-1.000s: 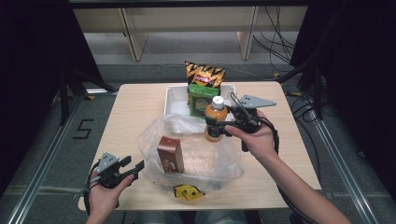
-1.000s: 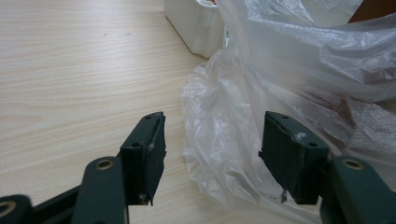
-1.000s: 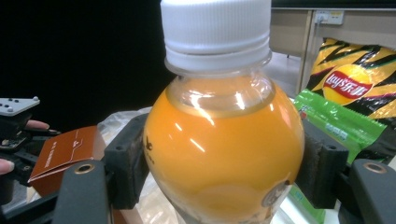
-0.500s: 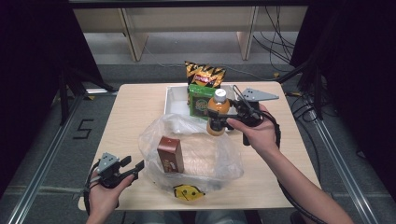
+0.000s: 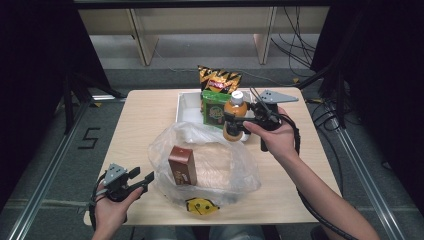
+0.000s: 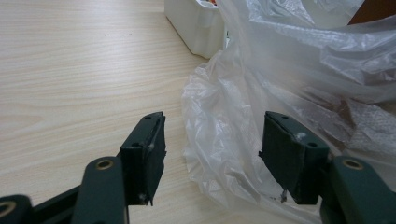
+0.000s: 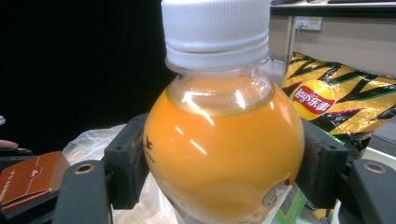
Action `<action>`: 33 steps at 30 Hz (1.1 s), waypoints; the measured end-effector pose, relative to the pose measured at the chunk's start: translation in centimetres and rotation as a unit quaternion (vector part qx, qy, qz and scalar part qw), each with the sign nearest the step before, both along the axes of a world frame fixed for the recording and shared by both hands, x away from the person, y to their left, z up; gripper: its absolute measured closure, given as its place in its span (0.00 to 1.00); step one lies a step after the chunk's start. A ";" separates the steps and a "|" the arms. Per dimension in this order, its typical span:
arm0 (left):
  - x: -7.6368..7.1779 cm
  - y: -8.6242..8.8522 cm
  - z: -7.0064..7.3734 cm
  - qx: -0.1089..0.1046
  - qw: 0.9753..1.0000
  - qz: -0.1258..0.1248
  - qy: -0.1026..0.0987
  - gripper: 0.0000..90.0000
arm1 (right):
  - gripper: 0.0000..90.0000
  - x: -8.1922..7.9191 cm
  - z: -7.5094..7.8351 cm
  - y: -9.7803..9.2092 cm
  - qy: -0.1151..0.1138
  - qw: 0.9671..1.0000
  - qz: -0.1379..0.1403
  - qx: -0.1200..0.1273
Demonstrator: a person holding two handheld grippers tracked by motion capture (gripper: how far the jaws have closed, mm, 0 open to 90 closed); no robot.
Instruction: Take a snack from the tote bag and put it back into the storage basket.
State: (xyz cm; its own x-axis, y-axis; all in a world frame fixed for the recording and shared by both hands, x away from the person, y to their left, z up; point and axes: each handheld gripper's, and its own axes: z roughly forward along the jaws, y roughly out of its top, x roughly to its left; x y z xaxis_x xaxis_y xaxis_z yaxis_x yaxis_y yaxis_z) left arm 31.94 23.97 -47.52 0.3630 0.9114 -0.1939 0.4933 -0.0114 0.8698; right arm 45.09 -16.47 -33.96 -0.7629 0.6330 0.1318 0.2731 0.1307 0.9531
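Landmark for all positions: the clear, crumpled plastic bag (image 5: 215, 160) lying mid-bench on the pale wooden bench (image 5: 145, 125).

Right tool (image 5: 239, 121): clamped on a small round-bodied clear bottle of orange drink with a white screw cap (image 5: 235, 116). Bottle upright, held off the bench just behind the bag's far edge. In the right gripper view the two black jaws press the bottle's (image 7: 224, 144) bulging sides, one on each flank; the cap stands above them.

Left tool (image 5: 131, 181): held in the person's left hand at the bag's near-left side, close to the bench's front edge. Jaws spread wide, nothing between the pads. In the left gripper view the bag's (image 6: 280, 93) wrinkled film lies just in front of the right-hand jaw and partly in the gap; I cannot tell whether the film touches it.

Inside the bag: a brown rectangular carton (image 5: 182, 165), standing upright, towards the bag's left half.

Against the bag's near edge: a small yellow and black packet (image 5: 201, 206), lying flat on the bench.

Behind the bag: a white rectangular plastic tray (image 5: 187, 106). A green printed box (image 5: 214, 107) stands in it, just left of the bottle. A yellow, black and red crisp bag (image 5: 219, 80) stands up at the tray's far end.
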 end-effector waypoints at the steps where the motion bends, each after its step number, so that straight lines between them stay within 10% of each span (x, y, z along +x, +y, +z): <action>1: 0.0 0.0 0.0 0.001 1.000 0.000 0.000 0.44 | 0.34 0.0 0.0 0.0 0.002 1.000 -0.004 0.000; 33: 0.1 0.0 0.0 0.000 1.000 -0.001 0.001 0.44 | 0.34 3.9 -0.2 -1.3 0.012 0.999 -0.044 -0.009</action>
State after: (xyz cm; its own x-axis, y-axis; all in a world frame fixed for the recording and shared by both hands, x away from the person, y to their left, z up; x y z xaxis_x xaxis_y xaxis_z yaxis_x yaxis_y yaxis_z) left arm 31.99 23.99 -47.57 0.3637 0.9109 -0.1947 0.4956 -0.0123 0.8685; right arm 49.02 -17.82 -34.13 -0.7009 0.6998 0.1377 0.3073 0.1220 0.9438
